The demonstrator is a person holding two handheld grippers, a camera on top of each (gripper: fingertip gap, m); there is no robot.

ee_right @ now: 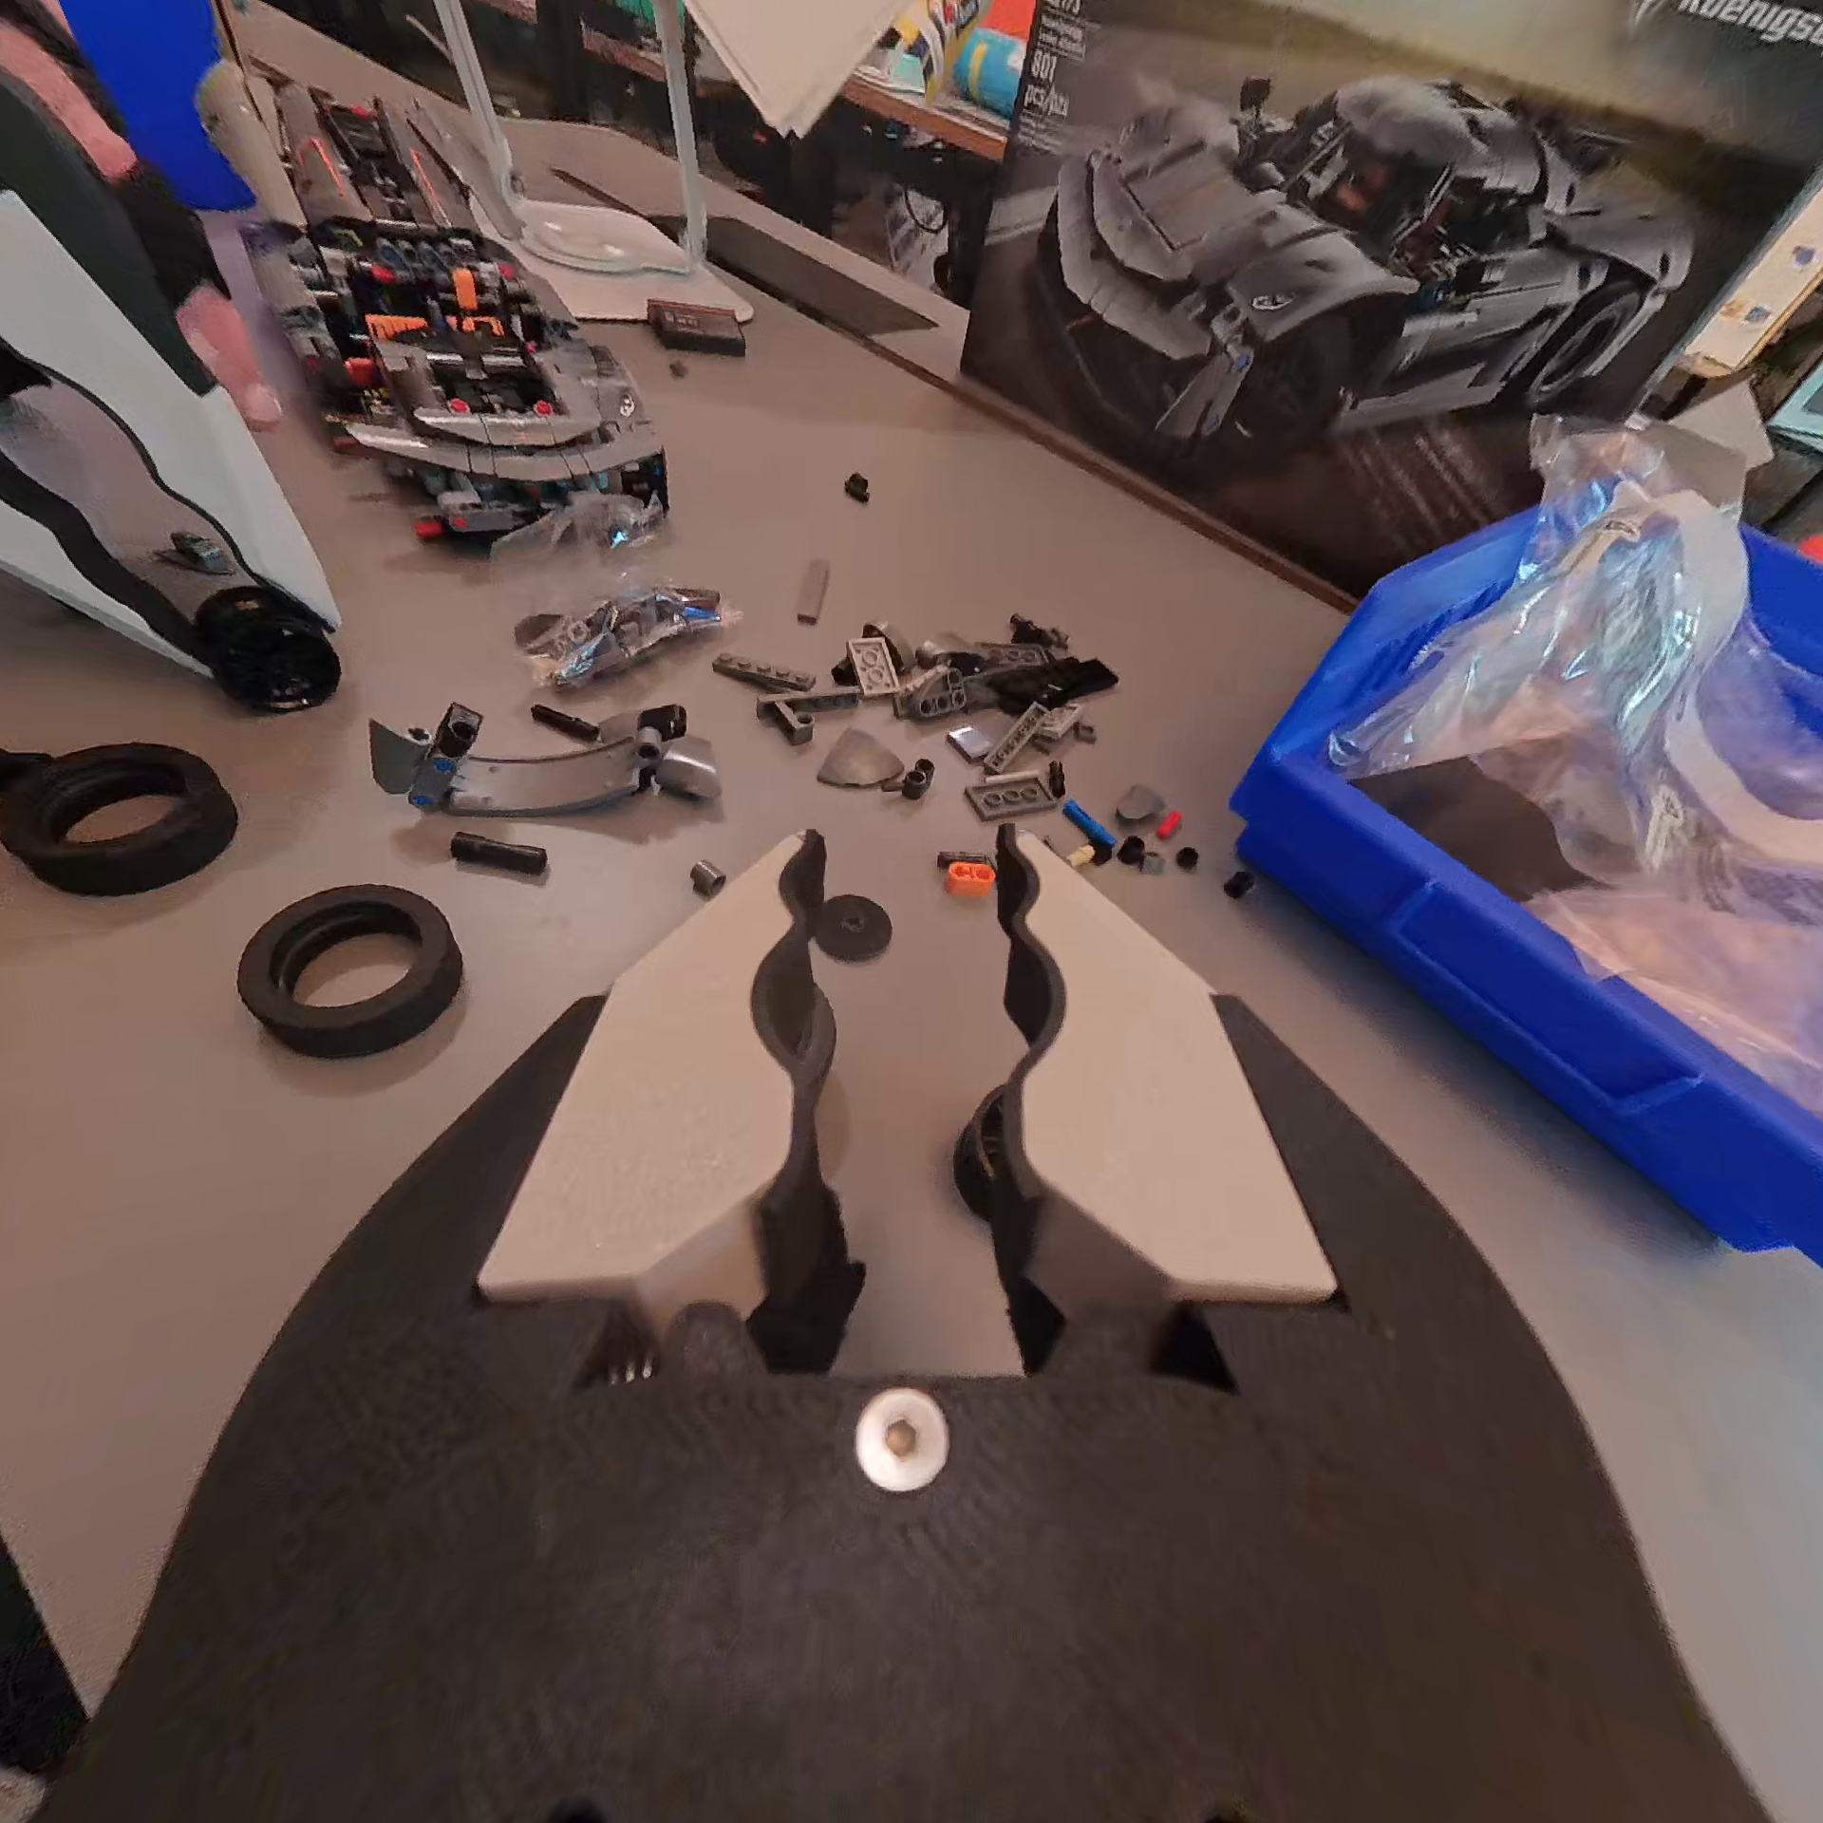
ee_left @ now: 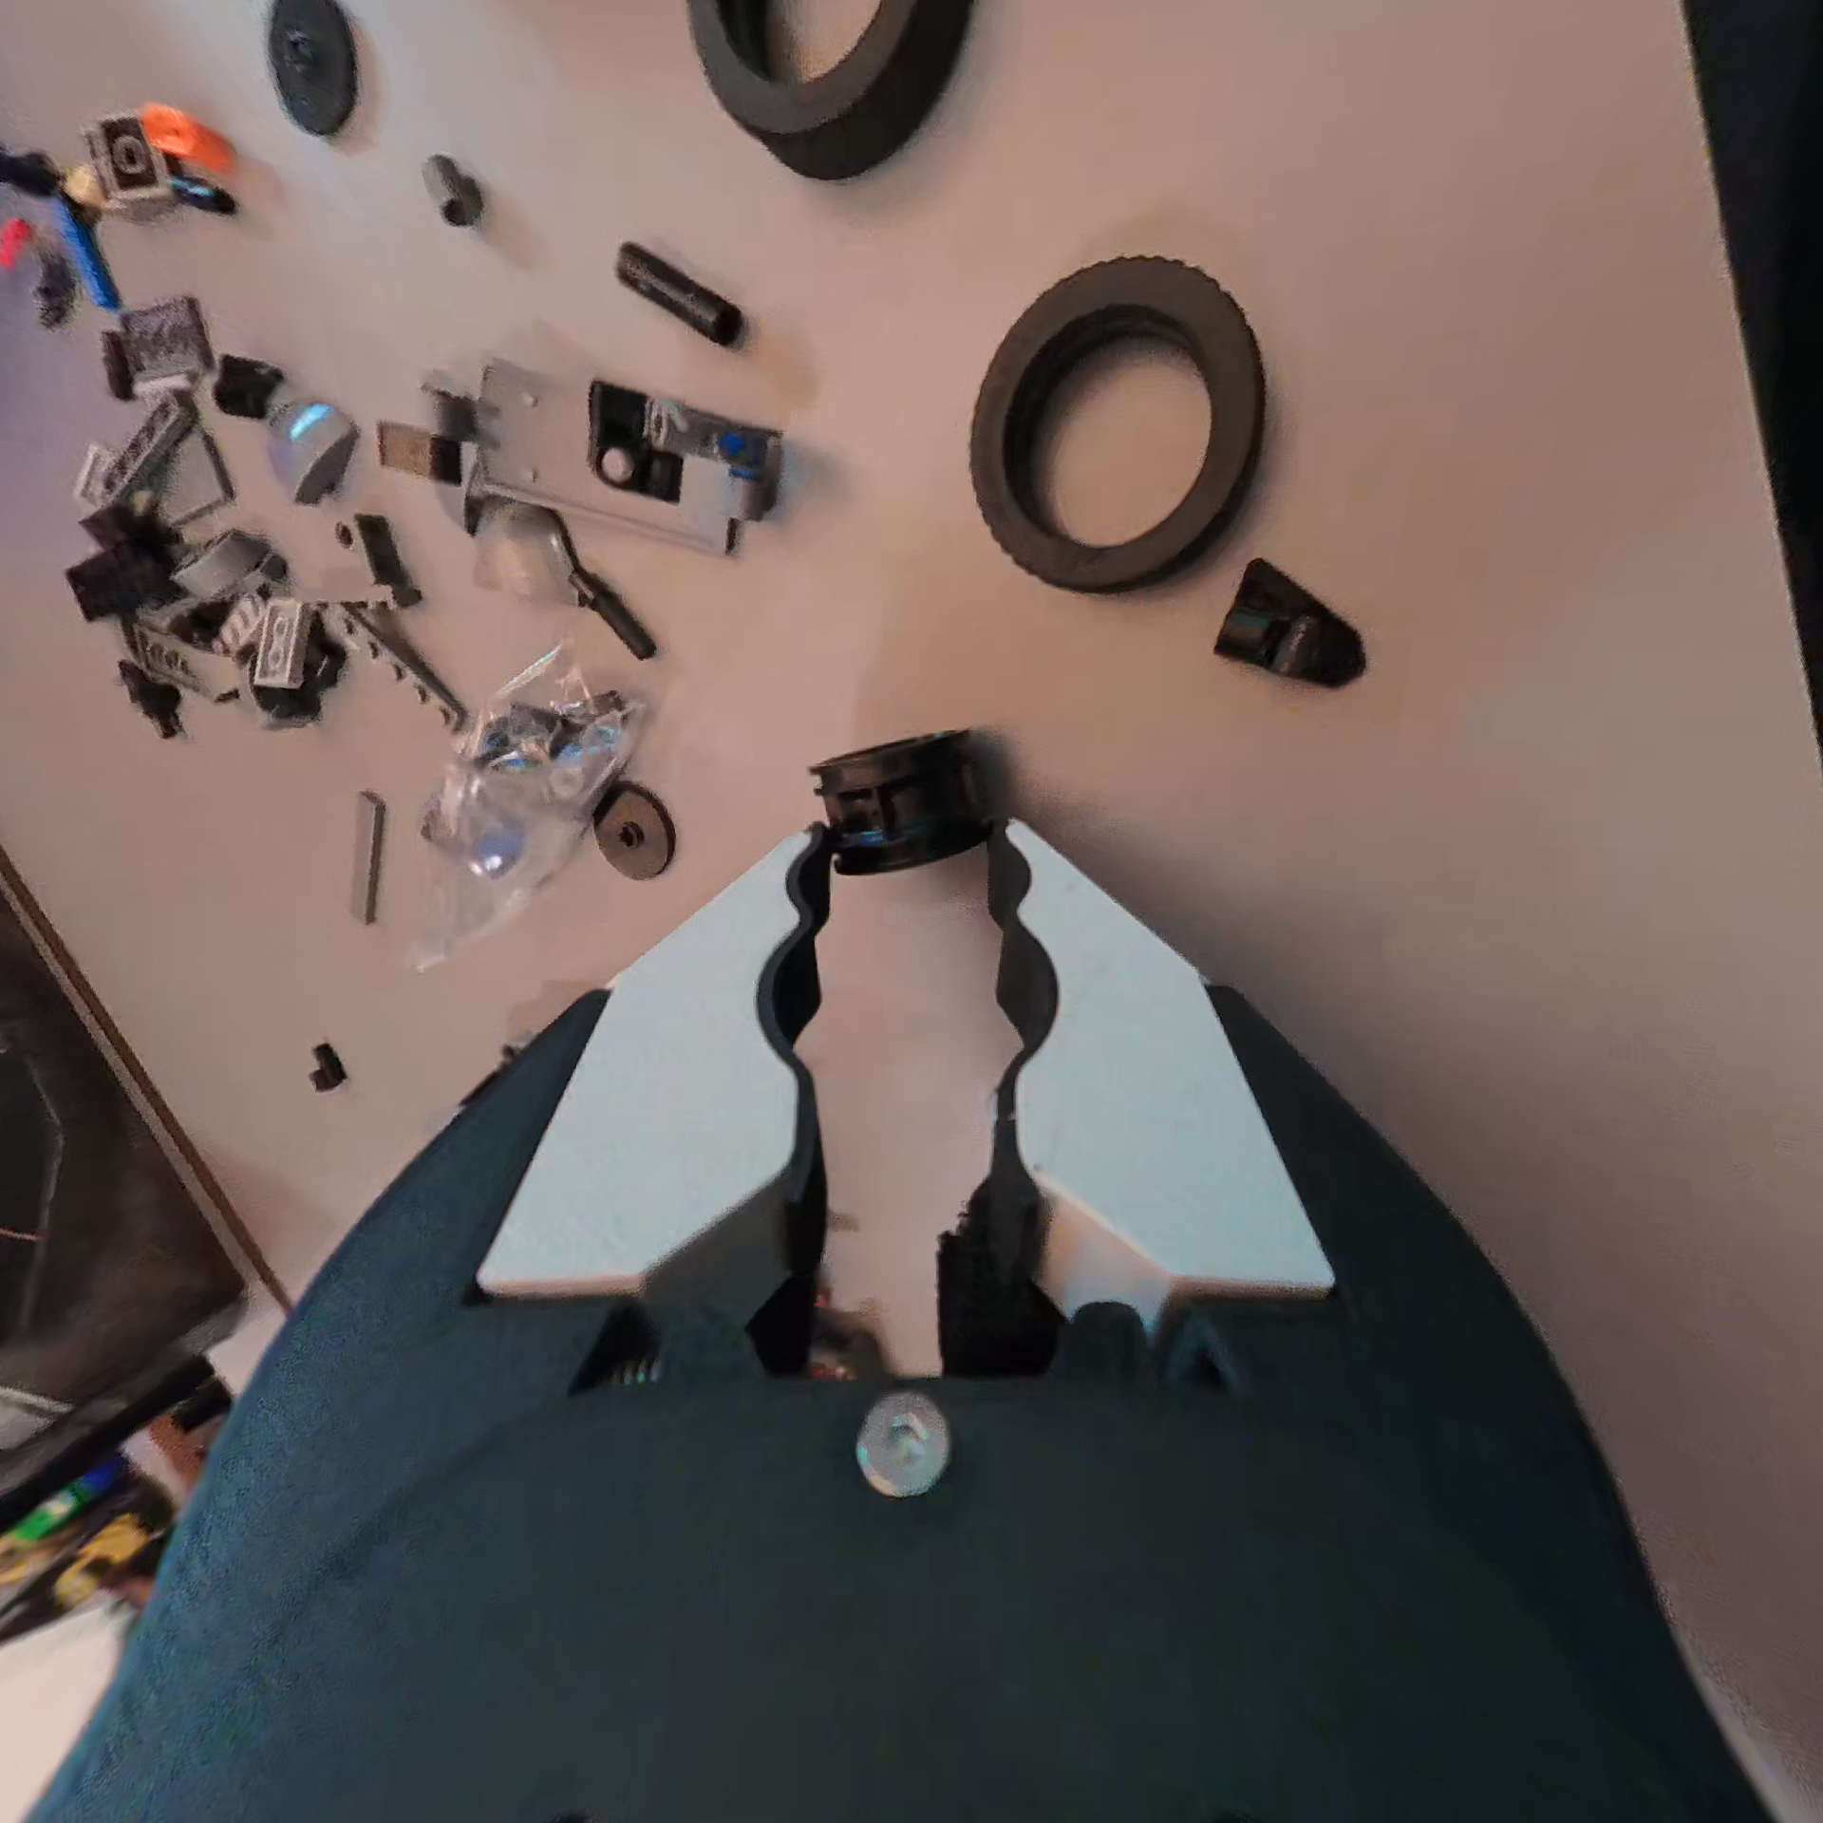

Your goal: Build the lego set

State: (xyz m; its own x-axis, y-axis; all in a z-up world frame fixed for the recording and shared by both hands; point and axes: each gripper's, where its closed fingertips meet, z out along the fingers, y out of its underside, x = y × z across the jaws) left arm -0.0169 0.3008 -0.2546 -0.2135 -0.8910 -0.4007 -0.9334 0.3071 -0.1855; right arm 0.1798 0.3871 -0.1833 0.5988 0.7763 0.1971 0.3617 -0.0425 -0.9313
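We start with the biggest things. The set's box (ee_right: 1381, 247) stands at the far edge of the grey table (ee_right: 691, 1085), probably so that we can look at its car picture while building. In front of it, a blue bin (ee_right: 1480, 937) holds empty plastic bags. The half-built car (ee_right: 444, 375) lies at the far left, away from the working area.

Two loose black tyres lie on the table. The nearer tyre (ee_right: 350, 972) and the farther tyre (ee_right: 113, 819) are flat and apart, easy to reach. Between them and the bin we see a grey curved panel assembly (ee_right: 543, 769), a small bag of parts (ee_right: 621, 631) and a scatter of small pieces (ee_right: 986, 710).

Our left gripper (ee_left: 903, 838) pinches a black wheel rim (ee_left: 903, 799) at its fingertips, and we judge it is meant for a tyre (ee_left: 1120, 424) lying just ahead. Our right gripper (ee_right: 908, 848) has its jaws spread and holds nothing; a small black disc (ee_right: 853, 927) lies on the table between its tips.

Only the right wrist view shows the box, bin and car, and the left gripper from the side. Only the left wrist view shows clearly how the rim sits between the fingertips.
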